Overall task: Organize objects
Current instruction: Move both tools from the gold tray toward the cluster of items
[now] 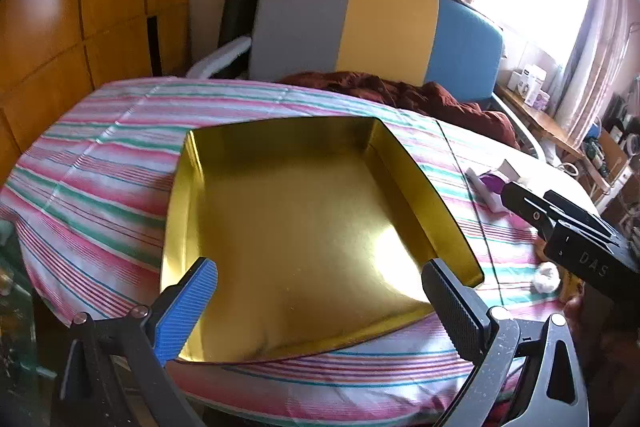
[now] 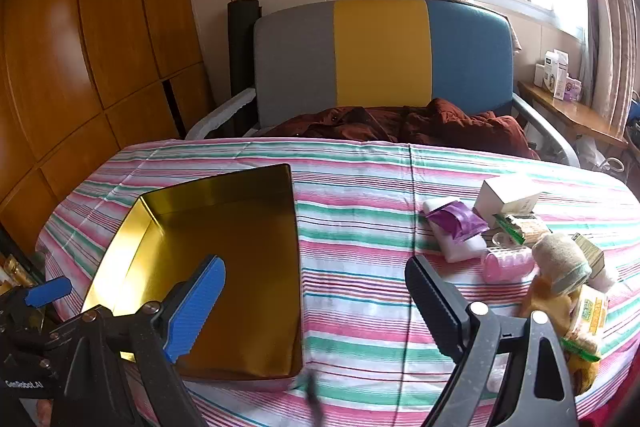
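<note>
The left gripper (image 1: 320, 301) has its jaws spread very wide, with one blue finger (image 1: 186, 309) and one black finger (image 1: 454, 309). Nothing is between them and they touch nothing. Right in front of these jaws, and partly between the two fingers in the left view, sits a shiny gold box (image 1: 304, 211) with low walls. It lies flat on a striped cloth (image 1: 100, 163) of pink, green and white. The inside of the box is bare. The right gripper (image 2: 316, 311) also has its jaws wide apart, just a bit less than the left one. It holds nothing too, and only the striped cloth shows in the gap between its fingers. The gold box (image 2: 224, 259) lies past the blue finger, on the left side of these jaws. On the other side, past the black finger, there is a pile of small things on the cloth. A white box (image 2: 506, 197) sits farthest from the jaws. A purple packet (image 2: 458, 221) lies on a white bar just in front of it. A small pink tub (image 2: 506, 263) lies near the tip of the black finger. A tan roll of bandage (image 2: 560, 263) leans beside the tub. None of these things touch the jaws.
</note>
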A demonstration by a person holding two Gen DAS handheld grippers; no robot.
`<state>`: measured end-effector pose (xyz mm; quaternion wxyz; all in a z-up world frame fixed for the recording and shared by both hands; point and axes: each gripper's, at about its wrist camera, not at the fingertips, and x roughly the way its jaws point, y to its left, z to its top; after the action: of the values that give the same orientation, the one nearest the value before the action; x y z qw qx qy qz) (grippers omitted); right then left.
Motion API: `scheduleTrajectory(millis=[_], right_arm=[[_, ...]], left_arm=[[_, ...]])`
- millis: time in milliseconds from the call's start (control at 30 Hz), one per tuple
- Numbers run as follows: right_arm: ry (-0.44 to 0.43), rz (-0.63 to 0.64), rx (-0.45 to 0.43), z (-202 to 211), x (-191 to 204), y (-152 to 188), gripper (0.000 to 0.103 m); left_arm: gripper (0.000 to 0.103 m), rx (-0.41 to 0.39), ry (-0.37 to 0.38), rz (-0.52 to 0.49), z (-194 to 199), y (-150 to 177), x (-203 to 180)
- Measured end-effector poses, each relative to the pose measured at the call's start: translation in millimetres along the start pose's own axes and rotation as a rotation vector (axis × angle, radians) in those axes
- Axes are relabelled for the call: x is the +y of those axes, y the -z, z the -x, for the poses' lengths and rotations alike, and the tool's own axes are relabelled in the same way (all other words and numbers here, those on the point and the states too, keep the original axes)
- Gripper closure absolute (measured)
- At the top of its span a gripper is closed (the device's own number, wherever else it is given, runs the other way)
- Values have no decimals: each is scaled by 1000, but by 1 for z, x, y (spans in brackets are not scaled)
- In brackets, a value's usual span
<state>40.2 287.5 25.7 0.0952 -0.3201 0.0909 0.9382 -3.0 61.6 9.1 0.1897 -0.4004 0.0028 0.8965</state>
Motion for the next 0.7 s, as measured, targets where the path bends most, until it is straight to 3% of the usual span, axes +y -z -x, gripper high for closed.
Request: scheduleTrajectory(millis=[233,700], right_arm=[[58,-102,-10,15,-48,-8,10],[259,-432,-51,73,-206,-9,10]], left_arm=[[0,-5,21,-78,-6,6,-18],[0,9,216,-221,-15,5,-58]])
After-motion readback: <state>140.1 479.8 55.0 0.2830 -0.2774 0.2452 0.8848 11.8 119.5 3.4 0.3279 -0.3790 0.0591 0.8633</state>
